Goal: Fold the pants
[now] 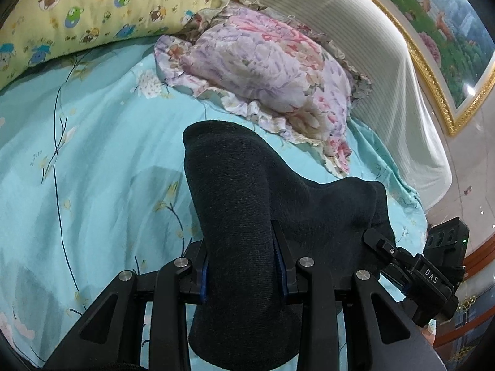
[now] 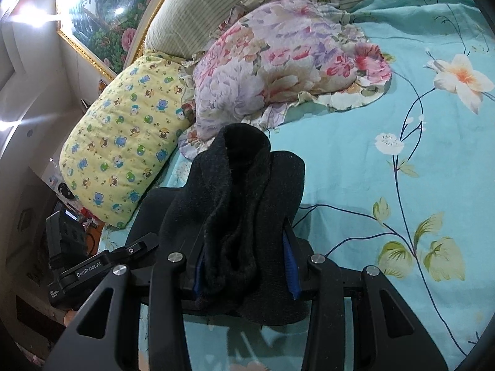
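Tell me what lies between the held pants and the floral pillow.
Only bare blue sheet in the left wrist view; in the right wrist view the pants overlap the floral pillow.

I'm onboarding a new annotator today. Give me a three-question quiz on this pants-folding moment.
1. True or false: both the left hand-held gripper and the right hand-held gripper are clamped on the dark pants.
2. Which pillow lies nearest the pants: A) yellow bear-print pillow, B) floral pillow, C) a plain red pillow?
3. Fill in: the pants are held above a ____ coloured flowered bedsheet.

Key: 1 true; 2 B; 3 turquoise.
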`<state>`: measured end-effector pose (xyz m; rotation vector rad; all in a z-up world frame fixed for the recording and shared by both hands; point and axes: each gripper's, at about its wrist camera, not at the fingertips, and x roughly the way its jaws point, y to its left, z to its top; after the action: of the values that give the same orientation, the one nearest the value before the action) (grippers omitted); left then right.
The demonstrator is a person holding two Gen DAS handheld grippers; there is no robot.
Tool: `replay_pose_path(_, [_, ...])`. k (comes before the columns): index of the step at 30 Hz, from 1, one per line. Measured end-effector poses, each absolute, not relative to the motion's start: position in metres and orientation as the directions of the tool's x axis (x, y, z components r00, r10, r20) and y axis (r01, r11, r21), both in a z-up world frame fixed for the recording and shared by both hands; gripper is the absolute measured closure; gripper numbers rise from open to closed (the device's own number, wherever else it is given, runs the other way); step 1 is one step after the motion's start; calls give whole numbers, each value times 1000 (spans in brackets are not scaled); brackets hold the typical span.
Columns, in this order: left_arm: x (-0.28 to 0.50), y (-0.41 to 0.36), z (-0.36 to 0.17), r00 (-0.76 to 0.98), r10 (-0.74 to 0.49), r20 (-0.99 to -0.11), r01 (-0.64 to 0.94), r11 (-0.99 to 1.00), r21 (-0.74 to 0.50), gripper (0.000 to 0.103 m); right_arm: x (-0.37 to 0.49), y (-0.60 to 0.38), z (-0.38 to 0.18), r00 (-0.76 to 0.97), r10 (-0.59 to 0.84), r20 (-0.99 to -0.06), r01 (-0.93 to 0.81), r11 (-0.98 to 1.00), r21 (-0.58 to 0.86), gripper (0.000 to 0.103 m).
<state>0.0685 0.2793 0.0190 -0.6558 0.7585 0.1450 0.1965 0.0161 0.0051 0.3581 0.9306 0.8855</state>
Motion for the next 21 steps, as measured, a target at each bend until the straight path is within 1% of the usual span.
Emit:
replay_pose_path(3, [69, 280, 15, 722, -107, -684, -353, 793, -497, 71, 198, 18, 0, 286, 784, -551, -502, 612, 611, 61])
replay_pose_path(7, [71, 282, 8, 710, -112, -695, -363, 788, -497, 67, 200, 19, -5, 282, 776, -564, -500, 620, 604, 59])
replay_pose_path(11, [69, 281, 4, 706, -110, -700, -362, 794, -489, 63, 203, 18, -11, 283, 766, -577, -494, 632, 597, 52])
replay_pose_path(14, [68, 280, 2, 703, -97, -704, -364, 802, -473, 58, 204, 17, -15, 283, 764, -580, -492, 635, 596, 49])
replay_pose_path(16, [67, 281, 1, 701, -91, -708, -370, 802, -469, 52, 205, 17, -17, 282, 764, -581, -487, 635, 599, 46])
replay_pose_path(21, [65, 285, -2, 697, -88, -712, -384, 793, -473, 44, 207, 15, -20, 277, 763, -583, -483, 636, 603, 42])
